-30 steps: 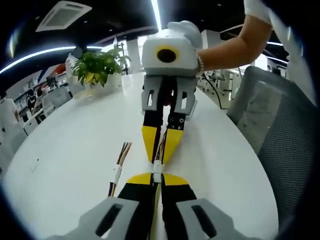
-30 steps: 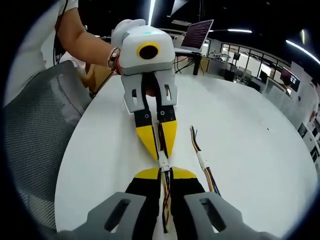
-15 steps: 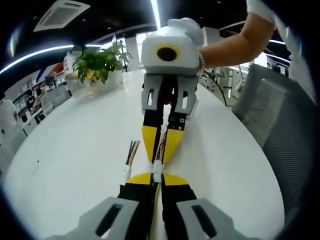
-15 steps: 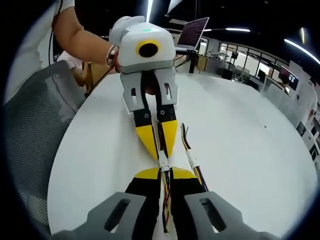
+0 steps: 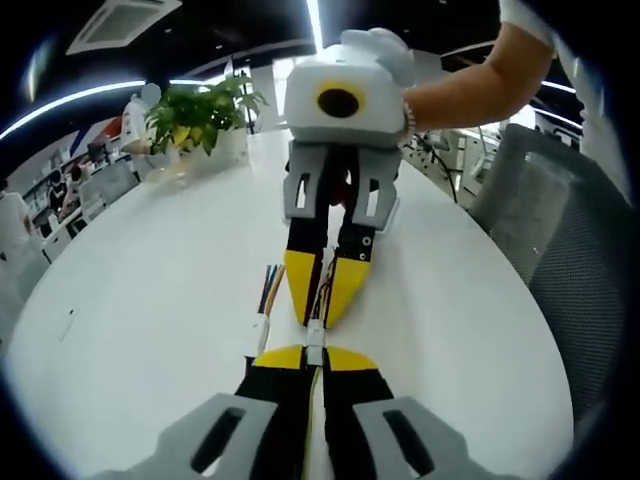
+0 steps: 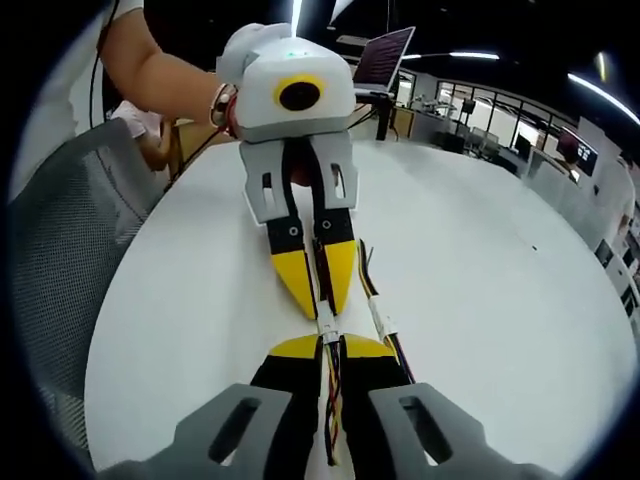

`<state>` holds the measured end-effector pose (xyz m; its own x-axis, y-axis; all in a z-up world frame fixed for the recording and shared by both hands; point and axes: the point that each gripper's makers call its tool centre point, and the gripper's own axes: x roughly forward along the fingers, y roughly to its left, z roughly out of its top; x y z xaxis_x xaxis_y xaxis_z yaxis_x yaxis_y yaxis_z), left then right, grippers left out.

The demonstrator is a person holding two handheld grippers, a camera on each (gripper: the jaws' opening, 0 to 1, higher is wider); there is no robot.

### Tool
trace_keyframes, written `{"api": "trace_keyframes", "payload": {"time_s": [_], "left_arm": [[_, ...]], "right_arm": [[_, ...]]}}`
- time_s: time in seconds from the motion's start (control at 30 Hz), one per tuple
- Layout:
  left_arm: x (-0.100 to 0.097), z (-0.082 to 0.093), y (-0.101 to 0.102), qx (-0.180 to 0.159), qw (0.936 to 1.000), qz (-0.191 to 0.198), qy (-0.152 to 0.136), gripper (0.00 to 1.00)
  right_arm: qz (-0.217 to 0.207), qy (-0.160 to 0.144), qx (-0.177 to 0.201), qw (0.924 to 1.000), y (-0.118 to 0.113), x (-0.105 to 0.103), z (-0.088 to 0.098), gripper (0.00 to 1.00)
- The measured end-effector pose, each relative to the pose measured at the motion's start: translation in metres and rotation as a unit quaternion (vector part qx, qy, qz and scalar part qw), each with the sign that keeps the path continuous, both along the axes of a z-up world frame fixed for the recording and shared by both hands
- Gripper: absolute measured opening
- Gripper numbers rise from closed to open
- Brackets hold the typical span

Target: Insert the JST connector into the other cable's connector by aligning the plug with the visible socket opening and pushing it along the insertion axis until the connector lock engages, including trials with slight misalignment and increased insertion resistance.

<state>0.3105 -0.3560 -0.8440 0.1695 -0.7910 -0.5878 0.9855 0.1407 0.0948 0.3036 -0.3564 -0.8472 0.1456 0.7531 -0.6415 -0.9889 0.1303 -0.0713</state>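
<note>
Both grippers tip to tip over the white table (image 5: 140, 300). Left gripper view: left gripper (image 5: 314, 356) comes up from the bottom, yellow-tipped jaws pinched on its cable, white JST connector (image 5: 315, 336) sticking out right at the tips. Right gripper (image 5: 327, 305) faces it from above, jaws also closed tight on its own cable, coloured wires running up between them; a person's hand (image 5: 385, 50) holds its white body. The two white connector housings meet in the small gap between the two pairs of tips, roughly in line; can't tell whether the lock is seated, too small. Right gripper view shows the same setup mirrored: right gripper (image 6: 328, 345) at the bottom clamped on its wires, left gripper (image 6: 321, 300) opposite, connector joint (image 6: 326, 326) between them. A spare cable (image 5: 262, 310) with a white connector and multicoloured wires lies flat on the table just beside the jaws, apart from the held pair; in the right gripper view it sits just to the right of the tips (image 6: 380, 318). Potted plant (image 5: 200, 105) at the far table edge, mesh chair (image 5: 570, 260) beside the table, open laptop (image 6: 385, 60) in the background.
</note>
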Motion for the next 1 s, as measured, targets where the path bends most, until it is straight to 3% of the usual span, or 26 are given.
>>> {"api": "trace_keyframes", "payload": {"time_s": [1.0], "left_arm": [[0.0004,-0.0032,-0.0005,-0.016,0.9996,0.008,0.024,0.01]], "right_arm": [[0.004,-0.010,0.001,0.9999,-0.0022,0.0002,-0.0037,0.04]]}}
